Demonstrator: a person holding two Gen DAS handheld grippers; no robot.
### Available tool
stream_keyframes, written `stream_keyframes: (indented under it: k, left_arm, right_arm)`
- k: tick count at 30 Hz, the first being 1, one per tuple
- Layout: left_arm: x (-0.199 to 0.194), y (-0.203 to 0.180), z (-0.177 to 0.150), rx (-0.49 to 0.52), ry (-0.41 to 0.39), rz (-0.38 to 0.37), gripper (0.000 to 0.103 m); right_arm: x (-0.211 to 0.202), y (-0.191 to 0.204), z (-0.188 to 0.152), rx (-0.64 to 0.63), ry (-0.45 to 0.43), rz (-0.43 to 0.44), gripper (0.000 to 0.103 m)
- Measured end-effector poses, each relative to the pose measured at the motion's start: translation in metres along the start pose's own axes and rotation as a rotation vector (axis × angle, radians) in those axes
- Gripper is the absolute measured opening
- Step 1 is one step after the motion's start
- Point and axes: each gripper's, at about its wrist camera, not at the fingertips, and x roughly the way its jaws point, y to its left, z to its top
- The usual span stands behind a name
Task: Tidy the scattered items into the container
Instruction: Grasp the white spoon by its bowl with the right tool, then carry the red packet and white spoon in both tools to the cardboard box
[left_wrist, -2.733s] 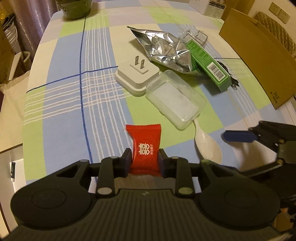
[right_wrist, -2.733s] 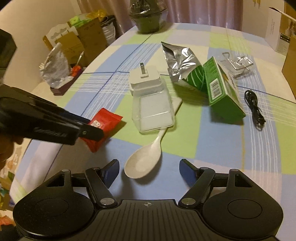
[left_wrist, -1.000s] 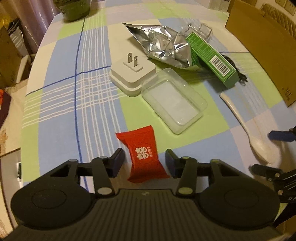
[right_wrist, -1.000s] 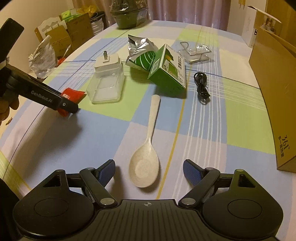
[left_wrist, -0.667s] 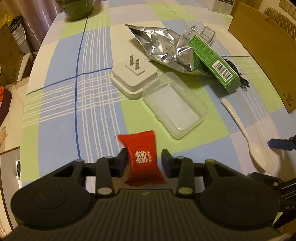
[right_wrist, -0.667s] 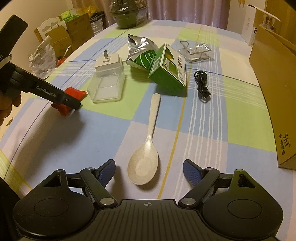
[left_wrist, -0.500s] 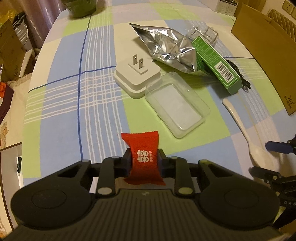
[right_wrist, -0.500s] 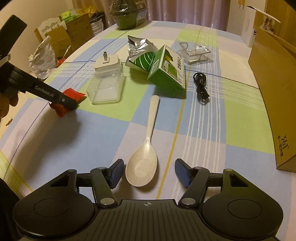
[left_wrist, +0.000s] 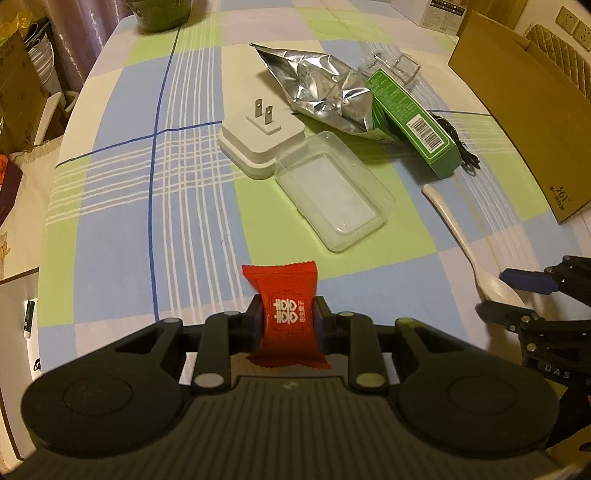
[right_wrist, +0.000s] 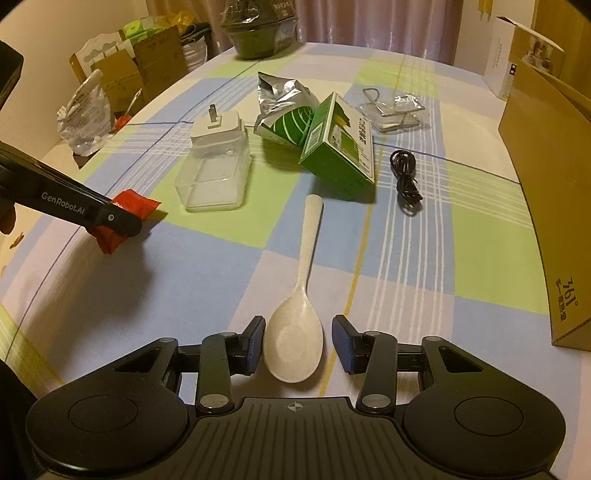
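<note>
**A lived-in room at home**

This is a home, most likely a dining or living room under warm lamp light. A table (right_wrist: 110, 295) wears a soft checked cloth (left_wrist: 122, 229) in blue, green and cream, the kind used in a household. Curtains (right_wrist: 388, 26) hang behind the far end of the table. Along the wall stand cardboard boxes (right_wrist: 147, 70) and filled plastic bags (right_wrist: 86, 118), stacked loosely as household storage. Wall sockets (left_wrist: 574, 26) sit above a quilted headboard or chair back (left_wrist: 557, 62). On the cloth lie everyday odds and ends: a plug adapter (left_wrist: 258, 142), a foil bag (left_wrist: 321, 88), a spoon (right_wrist: 295, 332), a cable (right_wrist: 406, 177).
</note>
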Motion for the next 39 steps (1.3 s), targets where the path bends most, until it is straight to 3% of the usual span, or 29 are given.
stream_keyframes:
  k: [2, 11, 23, 31, 39]
  left_arm:
    - [-0.001, 0.000, -0.001, -0.002, -0.002, -0.004, 0.022]
    - [-0.012, -0.006, -0.007, -0.005, -0.009, -0.019, 0.022]
    - [-0.044, -0.026, -0.013, -0.002, -0.043, -0.040, 0.022]
    - [-0.072, -0.062, -0.009, 0.038, -0.078, -0.068, 0.022]
    - [-0.098, -0.122, 0.007, 0.103, -0.130, -0.137, 0.022]
  right_arm:
    - [-0.001, 0.001, -0.001, -0.004, 0.001, -0.001, 0.036]
    - [-0.011, 0.002, 0.001, -0.028, -0.019, 0.000, 0.036]
    - [-0.056, 0.001, 0.000, -0.034, -0.082, -0.014, 0.036]
    - [-0.101, -0.020, 0.000, 0.004, -0.157, -0.065, 0.036]
    - [-0.155, -0.059, 0.005, 0.058, -0.246, -0.139, 0.036]
